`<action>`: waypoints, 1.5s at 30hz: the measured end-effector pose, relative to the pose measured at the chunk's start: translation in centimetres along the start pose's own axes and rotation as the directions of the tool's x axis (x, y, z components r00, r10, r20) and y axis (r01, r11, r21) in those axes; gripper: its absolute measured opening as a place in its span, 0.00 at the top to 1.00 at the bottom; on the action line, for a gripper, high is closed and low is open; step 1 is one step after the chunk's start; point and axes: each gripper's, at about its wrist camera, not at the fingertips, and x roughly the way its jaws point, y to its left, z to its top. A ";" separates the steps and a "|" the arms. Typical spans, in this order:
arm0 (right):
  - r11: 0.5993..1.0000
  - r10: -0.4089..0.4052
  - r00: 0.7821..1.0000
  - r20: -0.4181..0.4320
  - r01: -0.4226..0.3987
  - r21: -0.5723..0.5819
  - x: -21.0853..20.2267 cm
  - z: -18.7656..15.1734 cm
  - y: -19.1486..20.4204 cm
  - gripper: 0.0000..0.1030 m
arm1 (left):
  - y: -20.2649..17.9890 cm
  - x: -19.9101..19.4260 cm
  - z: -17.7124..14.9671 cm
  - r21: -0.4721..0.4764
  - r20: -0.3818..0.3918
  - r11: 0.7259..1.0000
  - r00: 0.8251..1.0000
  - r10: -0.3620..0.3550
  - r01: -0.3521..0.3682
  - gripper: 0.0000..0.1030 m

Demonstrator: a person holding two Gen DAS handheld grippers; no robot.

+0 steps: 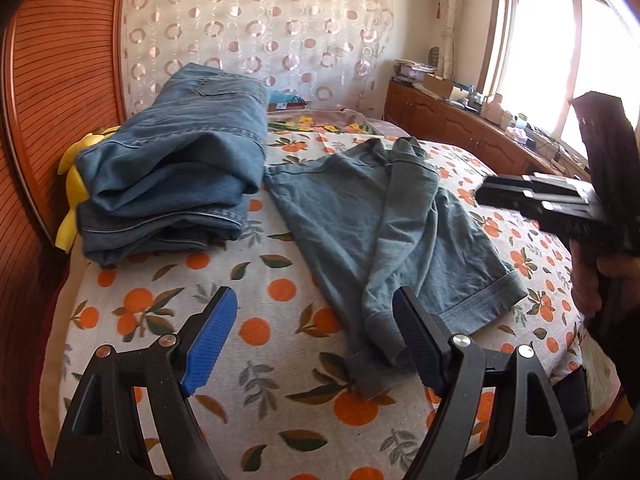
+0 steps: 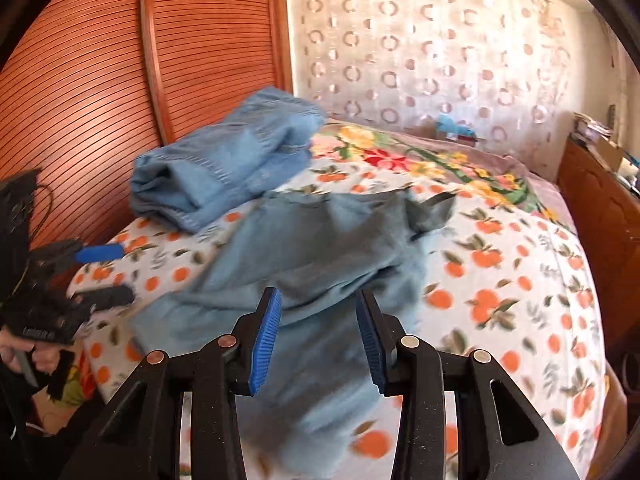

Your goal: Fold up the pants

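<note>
Grey-green pants [image 1: 376, 216] lie rumpled mid-bed, not yet gripped.
Both the left gripper [image 1: 316, 344] and right gripper [image 2: 318, 340] hover near them, jaws apart and empty; I'd pinch cuff and waistband, pull flat, clear of the folded jeans [image 1: 172, 160] far left.

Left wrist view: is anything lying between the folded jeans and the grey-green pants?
Nothing. The folded jeans sit right beside the pants; only a narrow strip of orange-print bedsheet shows between them, widening toward the camera, in the left wrist view.
</note>
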 end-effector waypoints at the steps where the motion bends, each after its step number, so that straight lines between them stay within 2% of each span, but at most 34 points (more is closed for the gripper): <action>1: 1.000 -0.004 1.000 -0.004 0.004 -0.003 0.6 0.5 -0.3 0.61 | -0.1 0.2 0.0 0.002 -0.005 1.000 1.000 -0.003 0.003 0.22; 7: 1.000 -0.011 0.998 -0.054 0.012 0.021 4.4 2.0 -3.0 0.61 | -0.1 1.8 -0.2 0.007 -0.045 1.000 0.999 -0.012 0.012 0.22; 11: 0.999 -0.033 0.995 -0.093 0.033 -0.011 7.1 2.5 -3.7 0.61 | 0.5 2.7 -0.6 -0.001 -0.076 1.000 0.997 -0.007 0.007 0.22; 15: 1.000 0.012 0.991 -0.135 -0.013 -0.008 8.5 2.9 -3.9 0.61 | 0.9 3.5 -1.1 -0.013 -0.099 1.000 0.995 -0.012 0.010 0.22; 19: 0.999 0.038 0.989 -0.143 -0.037 0.011 9.1 3.3 -4.1 0.61 | 1.0 3.3 -1.6 -0.007 -0.085 1.000 0.996 -0.015 0.015 0.22; 21: 0.998 0.057 0.990 -0.131 -0.056 0.012 9.0 3.9 -4.3 0.84 | 1.0 3.2 -1.7 -0.002 -0.080 1.000 0.997 -0.017 0.016 0.22; 24: 0.997 0.081 0.991 -0.102 -0.080 0.014 8.5 4.8 -4.8 0.97 | 1.2 3.1 -1.7 0.000 -0.081 1.000 0.996 -0.024 0.024 0.22; 29: 0.994 0.089 0.994 -0.068 -0.093 -0.055 8.0 6.6 -3.8 1.00 | 1.6 2.7 -1.8 -0.014 -0.075 0.999 0.996 -0.039 0.038 0.22; 35: 0.995 0.061 0.995 -0.078 -0.066 -0.069 8.9 7.7 -3.9 0.99 | 1.7 2.6 -1.9 -0.013 -0.065 0.999 0.997 -0.043 0.042 0.22; 37: 0.996 0.044 0.995 -0.085 -0.050 -0.068 9.1 7.3 -4.2 0.93 | 1.6 2.5 -2.1 -0.007 -0.059 0.999 0.997 -0.041 0.041 0.22; 39: 0.997 0.023 0.995 -0.097 -0.029 -0.065 9.3 6.9 -3.9 0.82 | 1.6 2.4 -2.2 -0.003 -0.054 0.999 0.998 -0.041 0.041 0.22; 42: 0.998 0.033 0.993 -0.109 -0.038 -0.047 9.4 6.2 -4.0 0.71 | 1.6 2.4 -2.2 -0.002 -0.052 0.999 0.998 -0.041 0.041 0.22; 45: 0.998 0.043 0.992 -0.122 -0.048 -0.040 9.3 5.3 -4.4 0.65 | 1.6 2.4 -2.2 -0.008 -0.050 0.999 0.998 -0.044 0.044 0.22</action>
